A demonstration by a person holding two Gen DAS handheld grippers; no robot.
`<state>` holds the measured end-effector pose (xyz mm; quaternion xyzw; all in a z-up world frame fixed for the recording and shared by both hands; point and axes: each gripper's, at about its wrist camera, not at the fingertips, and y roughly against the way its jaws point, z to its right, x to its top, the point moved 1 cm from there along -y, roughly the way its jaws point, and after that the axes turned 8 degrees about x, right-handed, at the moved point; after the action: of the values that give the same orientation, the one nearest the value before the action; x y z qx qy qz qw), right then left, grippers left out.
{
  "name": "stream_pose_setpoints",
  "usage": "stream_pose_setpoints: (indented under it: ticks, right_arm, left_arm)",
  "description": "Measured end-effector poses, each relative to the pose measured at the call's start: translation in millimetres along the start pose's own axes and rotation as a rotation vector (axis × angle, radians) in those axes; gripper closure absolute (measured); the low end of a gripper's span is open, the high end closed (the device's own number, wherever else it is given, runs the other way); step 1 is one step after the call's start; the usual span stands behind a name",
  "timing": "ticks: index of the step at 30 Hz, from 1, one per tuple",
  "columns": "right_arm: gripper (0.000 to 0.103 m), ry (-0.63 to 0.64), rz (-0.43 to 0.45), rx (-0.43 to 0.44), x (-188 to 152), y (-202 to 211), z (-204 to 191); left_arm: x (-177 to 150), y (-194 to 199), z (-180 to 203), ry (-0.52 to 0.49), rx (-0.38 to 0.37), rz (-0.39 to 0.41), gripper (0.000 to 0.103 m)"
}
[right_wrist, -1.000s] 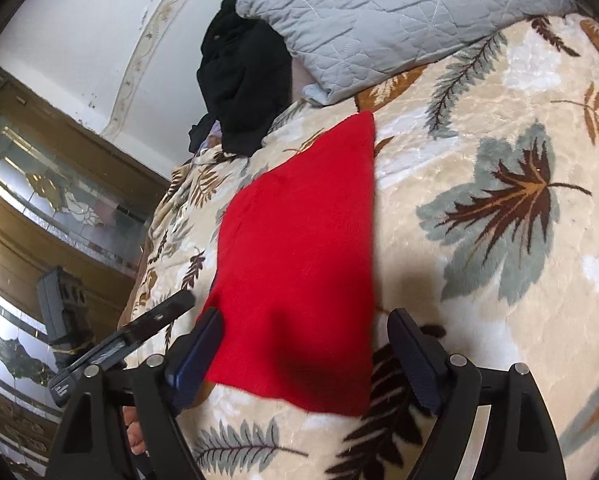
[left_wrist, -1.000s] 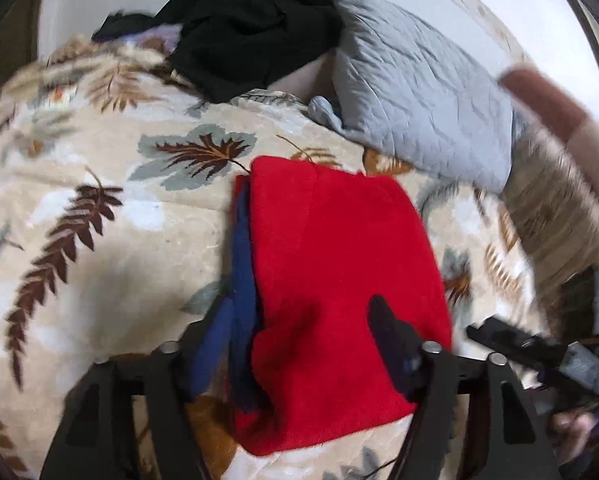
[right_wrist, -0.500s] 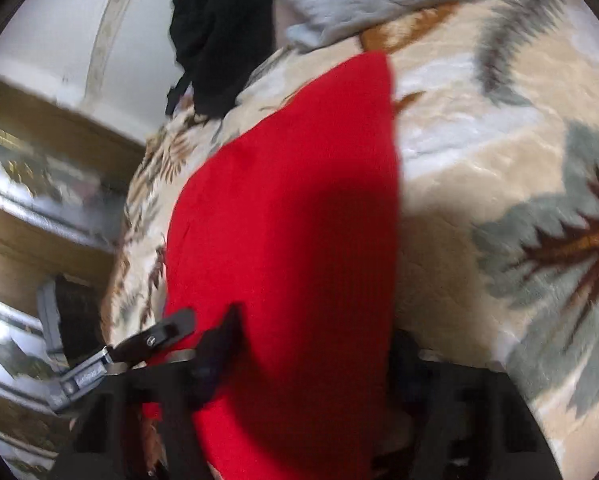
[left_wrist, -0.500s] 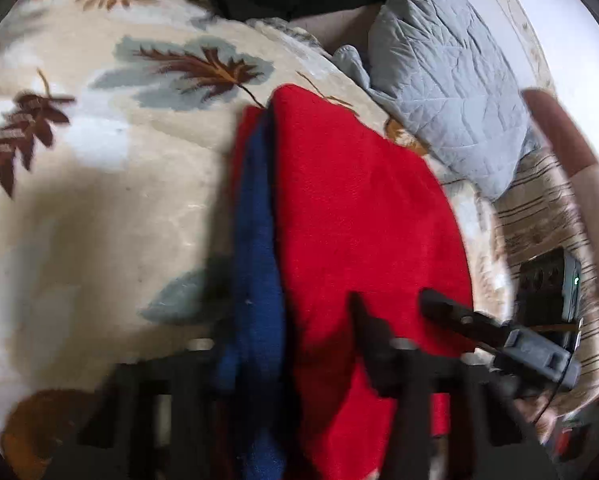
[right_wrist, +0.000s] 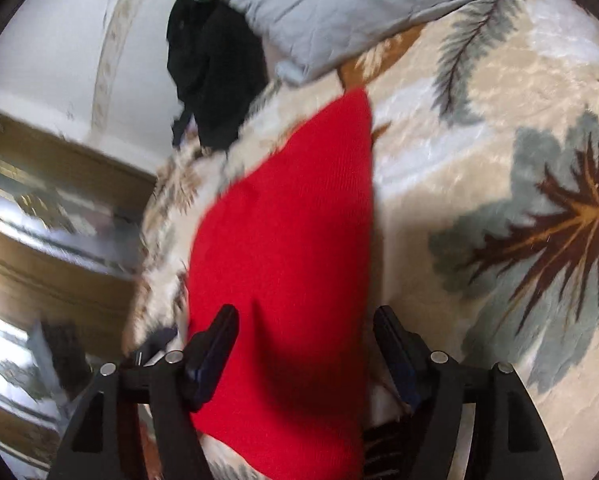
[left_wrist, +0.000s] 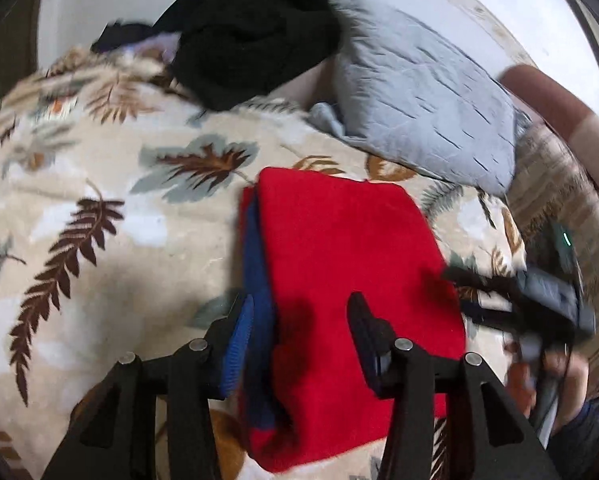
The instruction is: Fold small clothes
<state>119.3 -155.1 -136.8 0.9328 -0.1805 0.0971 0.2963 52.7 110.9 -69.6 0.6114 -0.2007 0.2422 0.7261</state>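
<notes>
Red garment (left_wrist: 339, 264), folded w/ blue layer (left_wrist: 255, 280) showing along its left edge, lies flat on leaf-print blanket (left_wrist: 99, 240), near edge between both tools.

L gripper (left_wrist: 299, 320): fingers apart, jaws just been opening; garment's blue edge lies between them, pads not pressing it.

R gripper (right_wrist: 305, 344): fingers apart, jaws just been opening; red fabric below/between, right finger (right_wrist: 395, 344) at garment's right edge, no clamp seen.

Grey quilted pillow (left_wrist: 419, 92) beyond garment; black clothes pile (left_wrist: 251, 40) beside pillow. Both views motion-blurred.
</notes>
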Motion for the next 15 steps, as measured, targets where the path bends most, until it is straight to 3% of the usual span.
stream_pose_setpoints:
  ticks: [3,5,6,9,11,12,15]
  right_arm:
    - [0.029,-0.045,0.024,0.031,14,-7,9]
    - [0.033,-0.072,-0.021,0.03,26,-29,16]
    - [0.059,-0.058,-0.044,0.017,28,-38,10]
    - [0.061,0.192,-0.011,-0.128,22,-29,-44]
    - [0.058,0.227,-0.005,-0.189,18,-32,-48]
    - [0.051,0.182,-0.02,-0.208,17,-36,-37]
    - [0.031,0.046,0.026,-0.131,9,-21,-12]
  left_arm:
    - [-15,-22,11,-0.072,0.07,-0.051,0.053]
    - [-27,-42,9,-0.079,0.119,-0.097,0.053]
    - [-29,-42,6,-0.066,0.118,-0.078,0.053]
    - [-27,-41,4,-0.055,0.114,-0.088,0.053]
    - [-26,-41,4,-0.054,0.106,-0.09,0.053]
    - [-27,-40,5,-0.062,0.107,-0.084,0.053]
    - [-26,-40,5,-0.075,0.115,-0.085,0.053]
